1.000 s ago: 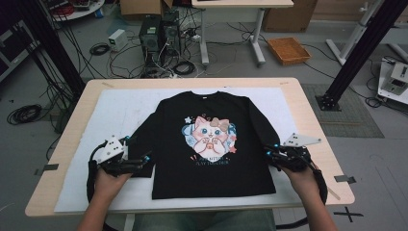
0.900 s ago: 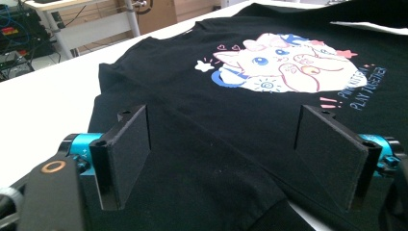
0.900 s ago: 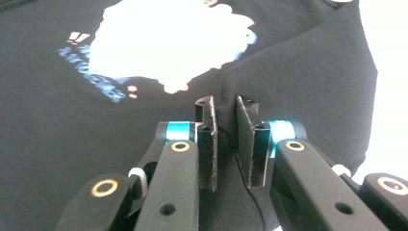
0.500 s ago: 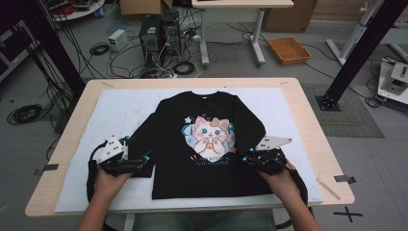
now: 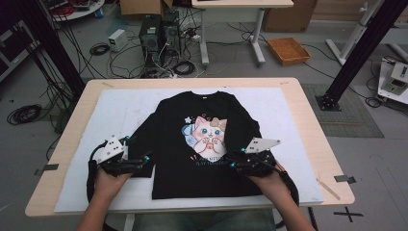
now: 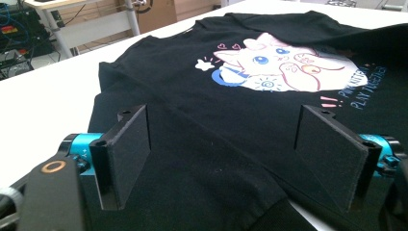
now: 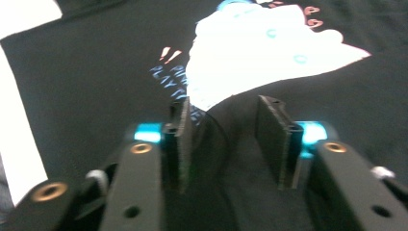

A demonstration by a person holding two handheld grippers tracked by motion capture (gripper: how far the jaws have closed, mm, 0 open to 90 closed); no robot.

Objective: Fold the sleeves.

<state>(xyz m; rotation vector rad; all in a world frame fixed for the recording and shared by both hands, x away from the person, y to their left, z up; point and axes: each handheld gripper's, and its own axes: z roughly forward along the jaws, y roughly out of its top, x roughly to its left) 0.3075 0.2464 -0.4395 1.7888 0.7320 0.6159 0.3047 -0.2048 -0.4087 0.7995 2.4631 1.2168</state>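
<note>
Shirt (image 5: 202,144) flat on table (image 5: 308,110)

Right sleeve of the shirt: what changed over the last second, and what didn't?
The right gripper moved inward from the table's right side, carrying the shirt's right sleeve across onto the black shirt; fabric sits between its jaws, which aren't fully closed. The left gripper stayed open over the left sleeve, which stayed unfolded.

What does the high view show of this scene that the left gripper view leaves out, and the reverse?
High view: the whole wooden table, the white mat, both hands, the right gripper and the orange tray on the floor. Left gripper view: its own two black fingers spread wide over a sleeve. Both: the black long-sleeved shirt with its pink cat print.
</note>
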